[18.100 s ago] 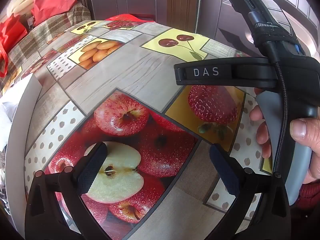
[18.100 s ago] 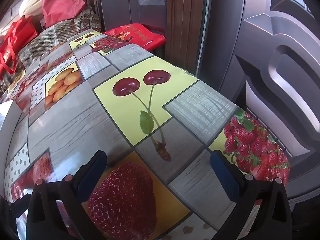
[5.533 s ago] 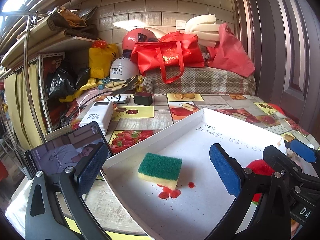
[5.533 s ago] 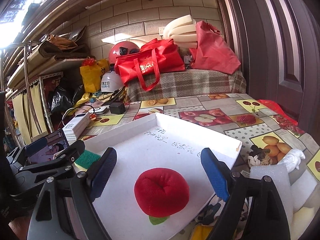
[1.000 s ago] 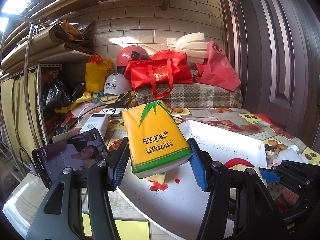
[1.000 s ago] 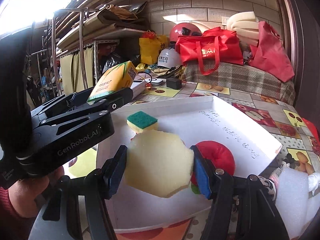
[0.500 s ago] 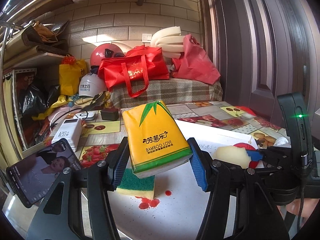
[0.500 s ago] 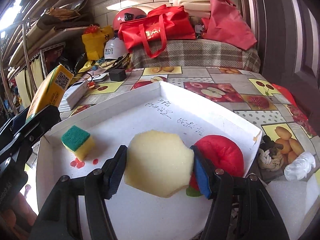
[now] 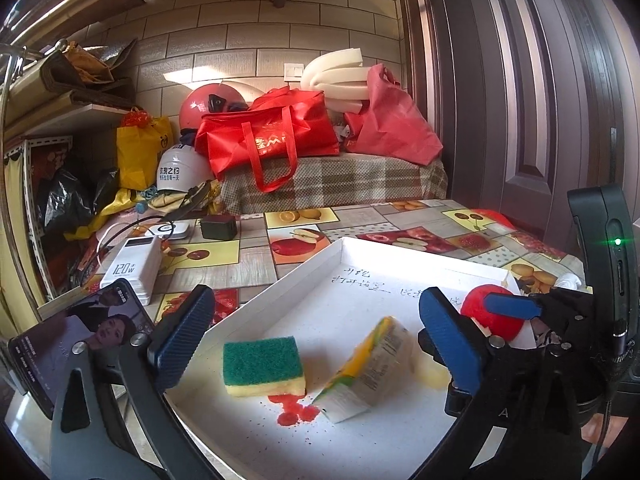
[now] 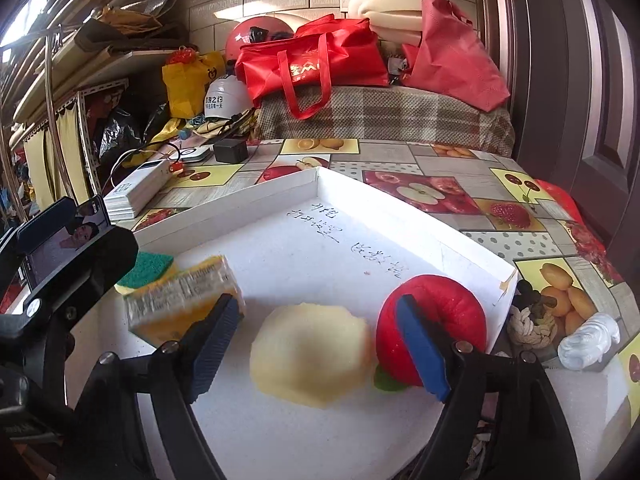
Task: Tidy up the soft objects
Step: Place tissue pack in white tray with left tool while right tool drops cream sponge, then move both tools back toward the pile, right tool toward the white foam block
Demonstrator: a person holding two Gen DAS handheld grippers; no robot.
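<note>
Blue-padded fingers (image 9: 180,336) of our left gripper (image 9: 320,340) stand spread wide with nothing between them; just beyond them the tissue pack (image 9: 370,364) shows blurred and tilted, one corner down on the floor of the white tray (image 9: 280,284). Our right gripper (image 10: 320,350) is spread as well, its pads clear of the pale yellow foam disc (image 10: 312,358) that lies on the tray floor between them.

Our left view alone shows the red stains (image 9: 294,410) on the tray floor, just in front of the green-and-yellow scouring sponge (image 9: 262,364) and touching its near edge. That view catches only a sliver of the disc past the pack. Our right view alone shows the disc whole, the green leaf patch beneath the red plush apple (image 10: 436,316), and, outside the tray on the fruit-print tablecloth (image 10: 420,192), a knotted rope (image 10: 530,324) and a crumpled white piece (image 10: 588,340).

So the tray holds four soft things: sponge at the left, tissue pack beside it, disc near the middle, apple at the right against the tray wall. Handwriting (image 10: 340,236) marks the floor farther in.

Beyond the tray we see a phone (image 9: 80,336) propped at the left, a white power bank (image 9: 132,268), a black charger (image 9: 218,227), then red bags (image 9: 276,132), helmets and rolled foam against the brick wall.
</note>
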